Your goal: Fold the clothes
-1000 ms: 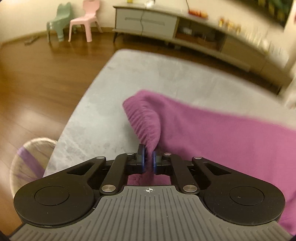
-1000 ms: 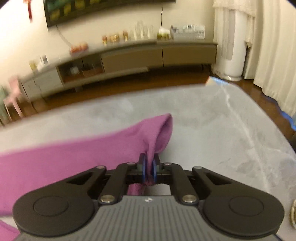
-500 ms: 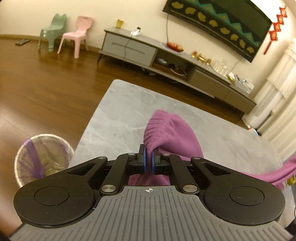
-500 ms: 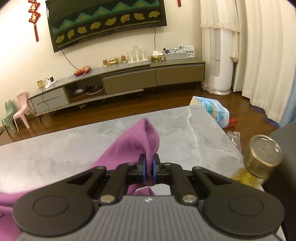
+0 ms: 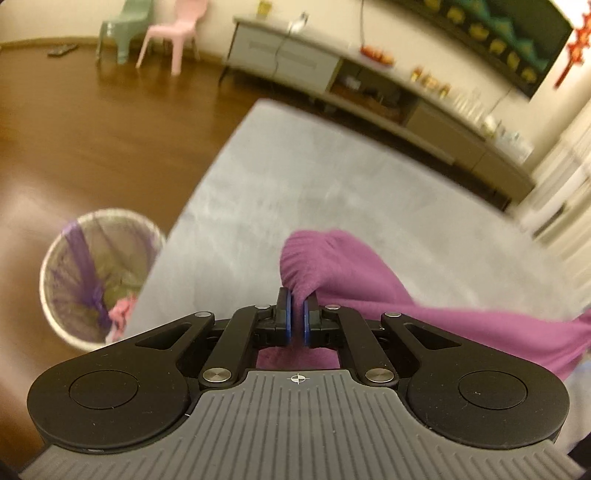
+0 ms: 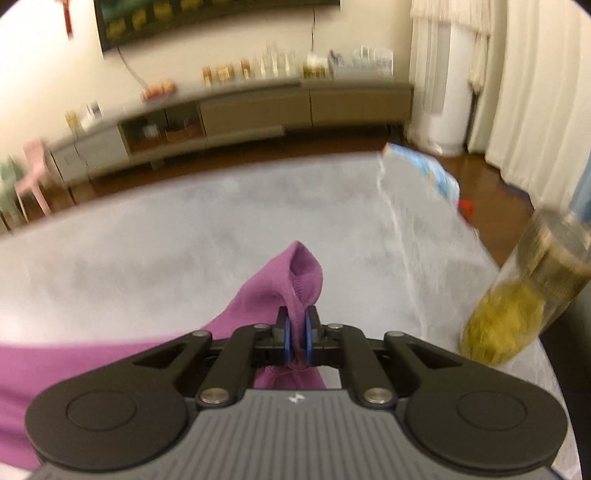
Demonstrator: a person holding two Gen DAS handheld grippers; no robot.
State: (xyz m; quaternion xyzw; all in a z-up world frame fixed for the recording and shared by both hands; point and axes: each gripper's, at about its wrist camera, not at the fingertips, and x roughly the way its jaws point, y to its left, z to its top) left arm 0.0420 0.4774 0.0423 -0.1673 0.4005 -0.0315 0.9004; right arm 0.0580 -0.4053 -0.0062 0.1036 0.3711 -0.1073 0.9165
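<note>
A purple garment (image 5: 388, 295) hangs between my two grippers above the grey marble table (image 5: 295, 192). My left gripper (image 5: 296, 317) is shut on a ribbed edge of the garment, which bulges up just ahead of the jaws and trails off to the right. My right gripper (image 6: 298, 334) is shut on a stitched corner of the same garment (image 6: 280, 284), which runs off to the lower left over the table (image 6: 184, 229). Both views are blurred by motion.
A wire waste basket (image 5: 96, 277) with a purple liner stands on the wood floor left of the table. A glass jar with yellow contents (image 6: 524, 306) stands at the table's right edge. A TV cabinet (image 6: 258, 107) and small chairs (image 5: 162, 33) line the far wall.
Both grippers have tipped downward and lowered toward the table, still holding the garment. The jar now sits closer in the right view, and the basket larger in the left view.
</note>
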